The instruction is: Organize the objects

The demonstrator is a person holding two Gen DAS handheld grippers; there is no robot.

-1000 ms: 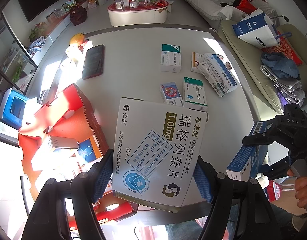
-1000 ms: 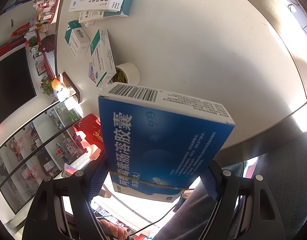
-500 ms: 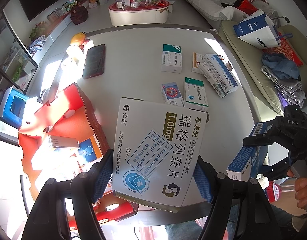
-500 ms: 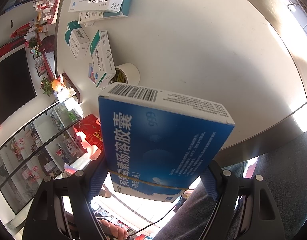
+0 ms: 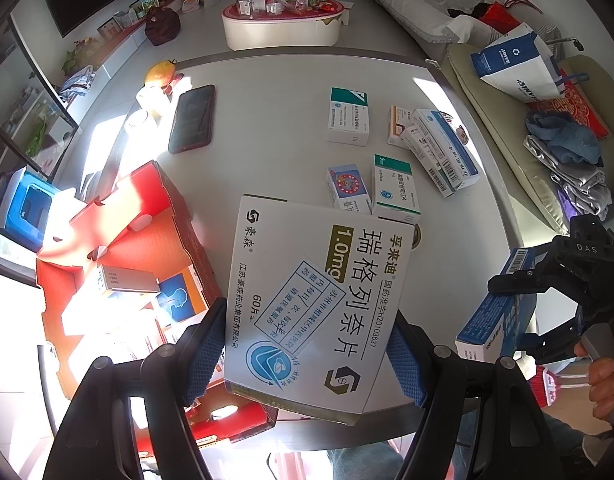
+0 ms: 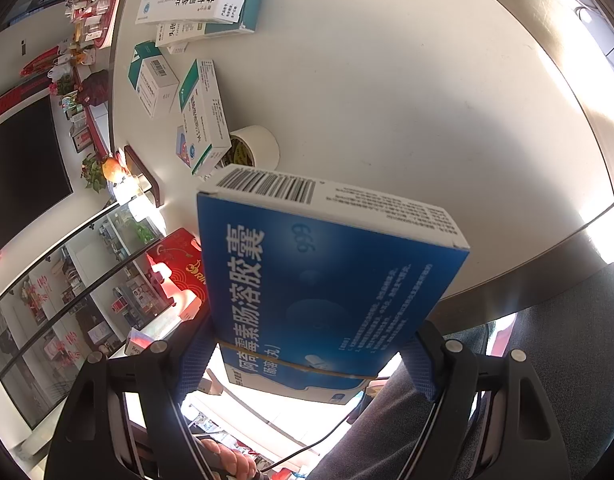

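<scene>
Dark rectangular smartphone (image 5: 192, 119) lying flat, screen up, on the round white table (image 5: 267, 92). An orange-yellow fruit (image 5: 159, 72) sits at the table's far edge, near the phone. Beyond the table, a white oval coffee table with a red top (image 5: 283, 26) carries bottles and packets. At right, a white-and-blue paper shopping bag (image 5: 515, 66) and crumpled blue cloth (image 5: 563, 140) rest on a beige seat (image 5: 495, 120). A roll of white tape (image 6: 255, 148) stands on the table.
</scene>
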